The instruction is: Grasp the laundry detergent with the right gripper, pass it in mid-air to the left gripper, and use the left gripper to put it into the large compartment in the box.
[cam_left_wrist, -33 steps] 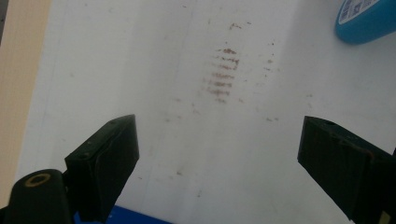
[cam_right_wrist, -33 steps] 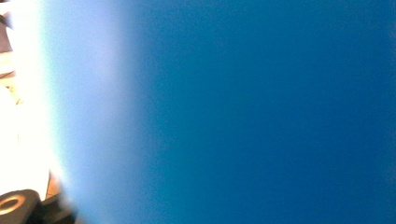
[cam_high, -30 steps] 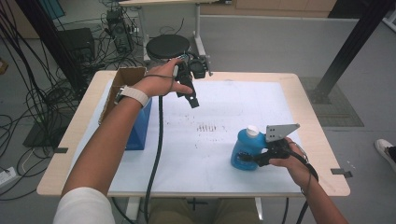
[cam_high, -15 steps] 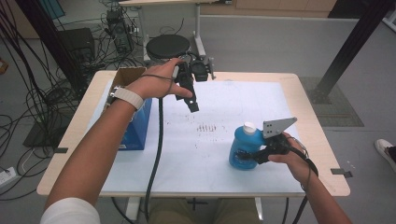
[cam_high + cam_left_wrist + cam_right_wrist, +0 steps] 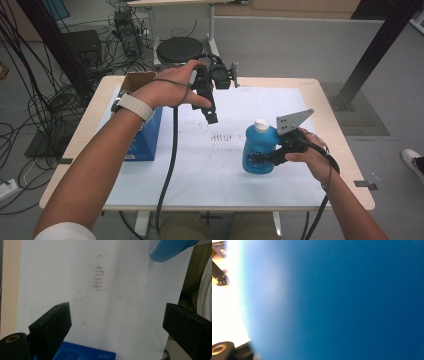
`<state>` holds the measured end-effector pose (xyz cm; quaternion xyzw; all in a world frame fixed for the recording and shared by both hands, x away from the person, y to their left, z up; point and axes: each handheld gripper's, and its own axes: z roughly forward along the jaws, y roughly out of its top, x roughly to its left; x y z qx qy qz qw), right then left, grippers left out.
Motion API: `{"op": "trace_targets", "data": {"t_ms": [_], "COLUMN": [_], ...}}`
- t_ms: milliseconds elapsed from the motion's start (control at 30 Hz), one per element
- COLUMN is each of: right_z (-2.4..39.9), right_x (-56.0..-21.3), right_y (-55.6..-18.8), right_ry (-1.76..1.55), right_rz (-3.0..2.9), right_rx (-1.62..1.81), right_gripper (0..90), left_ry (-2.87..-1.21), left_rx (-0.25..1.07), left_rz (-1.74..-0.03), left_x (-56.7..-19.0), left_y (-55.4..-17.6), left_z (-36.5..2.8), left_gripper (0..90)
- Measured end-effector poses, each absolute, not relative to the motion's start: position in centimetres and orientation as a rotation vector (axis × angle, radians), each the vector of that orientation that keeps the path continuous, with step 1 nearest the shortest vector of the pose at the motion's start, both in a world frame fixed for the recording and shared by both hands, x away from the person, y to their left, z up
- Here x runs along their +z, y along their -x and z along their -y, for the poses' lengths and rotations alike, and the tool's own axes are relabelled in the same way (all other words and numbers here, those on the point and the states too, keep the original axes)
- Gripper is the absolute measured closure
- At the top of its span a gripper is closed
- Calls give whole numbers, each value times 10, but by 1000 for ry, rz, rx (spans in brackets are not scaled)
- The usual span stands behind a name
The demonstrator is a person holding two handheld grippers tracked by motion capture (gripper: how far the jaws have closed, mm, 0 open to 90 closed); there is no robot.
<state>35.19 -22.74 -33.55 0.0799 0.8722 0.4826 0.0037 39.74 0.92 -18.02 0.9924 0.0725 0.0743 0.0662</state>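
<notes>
- The right gripper [image 5: 267, 157] was clamped on the blue bottle [image 5: 258, 150], its jaws pressed against the bottle's lower body from the right.
- The blue bottle stood upright with its white cap [image 5: 261, 124] on top, over the near right part of the white sheet [image 5: 200, 165] that covered the table [image 5: 345, 165].
- In the right gripper view the bottle's blue wall [image 5: 349, 300] sat close against the lens.
- The left gripper [image 5: 211, 116] was held above the far middle of the sheet, well apart from the bottle; its jaws had just been opening, stood wide apart and held nothing.
- In the left gripper view the bottle's base [image 5: 170, 250] showed at the top edge, and faint brown marks [image 5: 98, 277] lay on the sheet.
- A blue box [image 5: 145, 142] lay at the left side of the table, beside an open cardboard box [image 5: 137, 81].
</notes>
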Motion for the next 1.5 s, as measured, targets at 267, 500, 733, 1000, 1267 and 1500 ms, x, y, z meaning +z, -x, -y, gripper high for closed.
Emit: {"op": "trace_targets", "data": {"t_ms": [267,500,733,1000,1267,1500], "right_z": [212,202,190,177,163,153], "right_x": [-324,-319,-315,-316,-314,-312], "right_y": [-358,-359,-363,-368,-372,-373], "right_ry": [-171,-113,-54,-13,25,39], "right_rz": [-2765,-2790,-2815,-2839,-2853,-2867], "right_rx": [1510,1514,1519,1517,1520,1525], "right_gripper": [432,432,433,432,433,433], "left_ry": [-3011,-3013,-3020,-3040,-3053,-3055], "left_rx": [218,196,167,117,84,76], "left_rz": [-185,-141,-111,-94,-96,-101], "left_x": [-173,-171,-168,-164,-162,-160], "left_y": [-382,-373,-366,-361,-357,-356], "left_z": [-3,2,4,5,6,9], "left_gripper": [87,87,85,80,80,80]}}
